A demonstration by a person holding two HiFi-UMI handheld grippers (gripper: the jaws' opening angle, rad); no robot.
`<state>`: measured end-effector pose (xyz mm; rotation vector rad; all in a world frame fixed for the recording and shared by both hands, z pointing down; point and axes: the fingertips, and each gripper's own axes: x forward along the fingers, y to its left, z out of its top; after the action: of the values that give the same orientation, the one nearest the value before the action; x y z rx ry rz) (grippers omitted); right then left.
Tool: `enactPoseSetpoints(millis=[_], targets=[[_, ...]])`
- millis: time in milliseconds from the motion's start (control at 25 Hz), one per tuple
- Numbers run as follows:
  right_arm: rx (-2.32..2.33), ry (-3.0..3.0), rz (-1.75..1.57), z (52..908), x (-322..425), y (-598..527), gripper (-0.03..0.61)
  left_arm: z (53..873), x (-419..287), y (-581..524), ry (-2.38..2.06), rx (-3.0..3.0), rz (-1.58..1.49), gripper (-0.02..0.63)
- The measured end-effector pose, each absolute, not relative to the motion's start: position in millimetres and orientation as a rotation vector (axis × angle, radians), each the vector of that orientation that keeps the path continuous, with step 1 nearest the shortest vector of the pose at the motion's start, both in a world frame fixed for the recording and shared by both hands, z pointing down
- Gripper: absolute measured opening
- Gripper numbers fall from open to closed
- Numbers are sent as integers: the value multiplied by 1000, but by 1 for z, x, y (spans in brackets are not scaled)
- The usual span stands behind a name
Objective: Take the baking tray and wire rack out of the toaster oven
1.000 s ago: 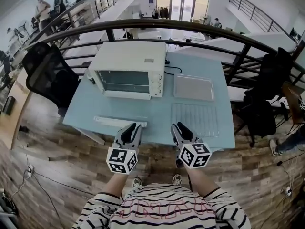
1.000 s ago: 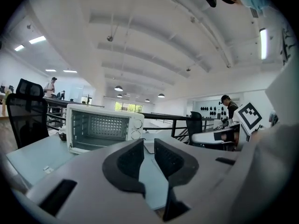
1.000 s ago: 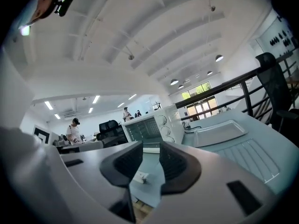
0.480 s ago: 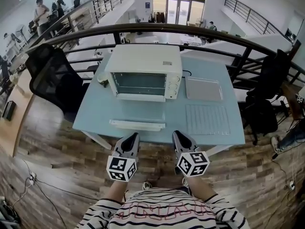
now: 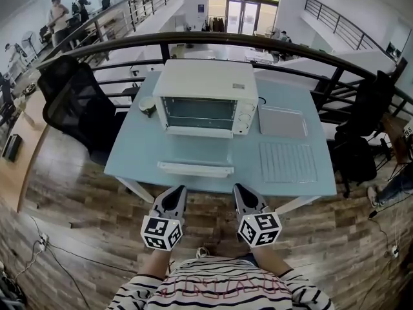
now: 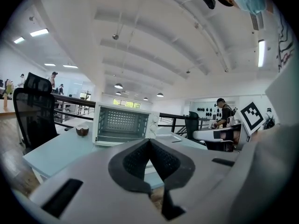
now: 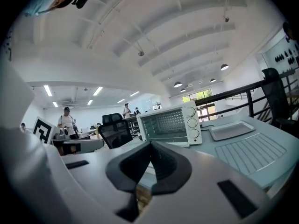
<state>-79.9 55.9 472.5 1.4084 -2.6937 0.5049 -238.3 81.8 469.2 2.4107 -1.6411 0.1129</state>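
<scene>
**Tray and rack are both sitting outside the oven, jaws closed on nothing**

The baking tray (image 5: 282, 122) lies flat on the worktop (image 5: 193, 152) just right of the toaster oven (image 5: 205, 95). The wire rack (image 5: 288, 162) lies flat too, nearer than the tray and just beside it. From both gripper views the oven cavity looks empty to me, so I'd call the job pretty much done.

Handling guesses: the tray looks like thin sheet metal, so light and stiff but smooth and a bit slippery. I'd pinch it by the raised rim on the near edge. The rack is bare wire, also light and rigid. Grab its outer frame wire rather than 1 of the thin bars, or it'll probably tip.

The left gripper (image 5: 179, 190) and right gripper (image 5: 240, 190) hang side by side off the near edge of the worktop, well apart from everything. Both pairs of jaws are fully together with nothing between them. The right ones have just been closing.
</scene>
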Motion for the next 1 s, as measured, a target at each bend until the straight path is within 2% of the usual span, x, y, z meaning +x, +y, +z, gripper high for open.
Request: enactPoseSetpoints(millis=[1000], targets=[[1386,-2683,433,474,-117,70,26,478,-264,99,-1601,2398,76,23]])
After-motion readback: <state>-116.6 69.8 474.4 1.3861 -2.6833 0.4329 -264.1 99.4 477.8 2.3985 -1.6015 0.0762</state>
